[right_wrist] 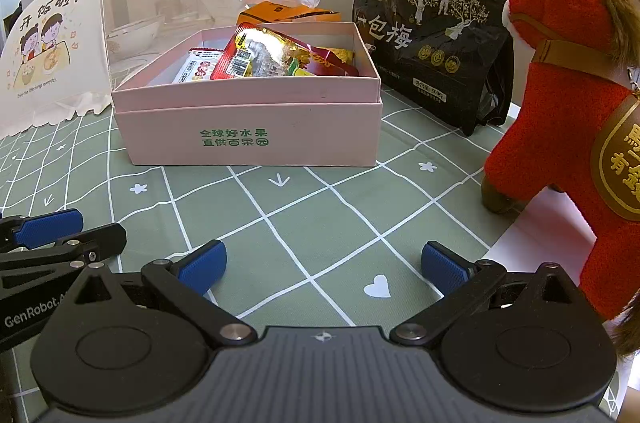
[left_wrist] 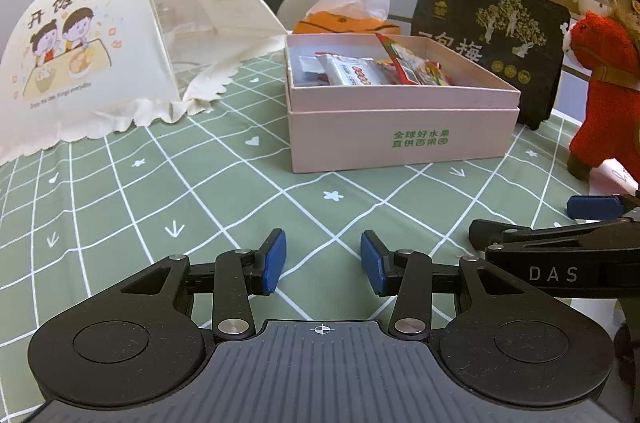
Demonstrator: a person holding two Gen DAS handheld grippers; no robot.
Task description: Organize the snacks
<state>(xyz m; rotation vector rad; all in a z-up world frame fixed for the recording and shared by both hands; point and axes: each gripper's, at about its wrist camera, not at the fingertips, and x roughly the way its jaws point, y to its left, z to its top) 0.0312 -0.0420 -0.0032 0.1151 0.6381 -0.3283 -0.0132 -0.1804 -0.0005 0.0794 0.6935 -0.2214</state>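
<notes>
Both tongs spread and empty, snack-filled pink box just beyond them.

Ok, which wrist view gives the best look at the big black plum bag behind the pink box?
The right wrist view: the black plum bag shows nearly whole there, with its tree artwork, large characters and lower label, beside the pink box. In the left wrist view the bag is farther off, and the box hides its lower left part.

The red plush horse is cut off by the right edge; box-hidden snack packets.
</notes>
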